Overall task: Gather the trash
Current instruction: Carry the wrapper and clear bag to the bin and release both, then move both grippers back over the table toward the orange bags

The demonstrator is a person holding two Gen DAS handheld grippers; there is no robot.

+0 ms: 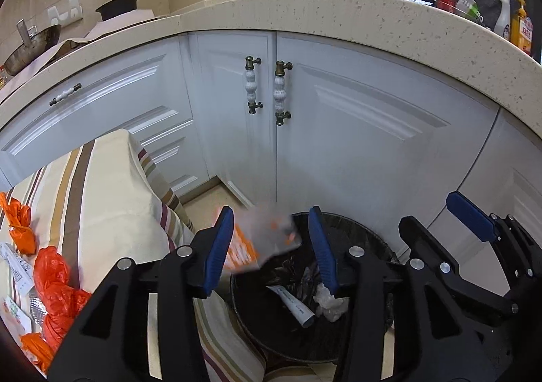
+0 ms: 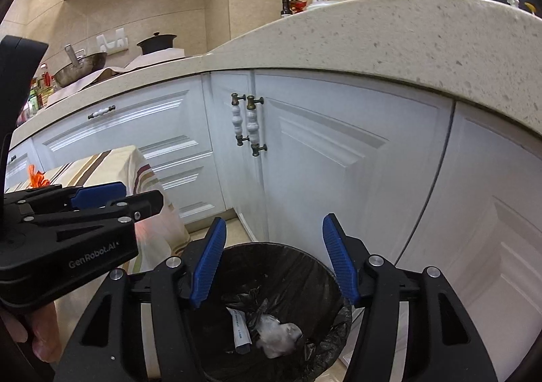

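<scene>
An orange-and-white wrapper (image 1: 252, 246), blurred, hangs between the blue pads of my left gripper (image 1: 271, 212), beside the left pad and over the near rim of the black-lined trash bin (image 1: 366, 236). The pads stand apart and do not press on it. My right gripper (image 2: 274, 260) is open and empty right above the trash bin (image 2: 305, 256); it also shows at the right of the left wrist view (image 1: 428, 209). In the bin lie a crumpled white wad (image 2: 277, 336) and a white paper strip (image 2: 240, 327). The left gripper (image 2: 135, 200) shows at the left of the right wrist view.
A table under a striped cloth (image 1: 101, 185) stands left of the bin, with orange plastic bags (image 1: 54, 283) and paper scraps on it. White cabinet doors (image 1: 338, 144) under a speckled countertop (image 1: 372, 19) close off the space behind the bin. A hand (image 2: 40, 331) holds the left gripper.
</scene>
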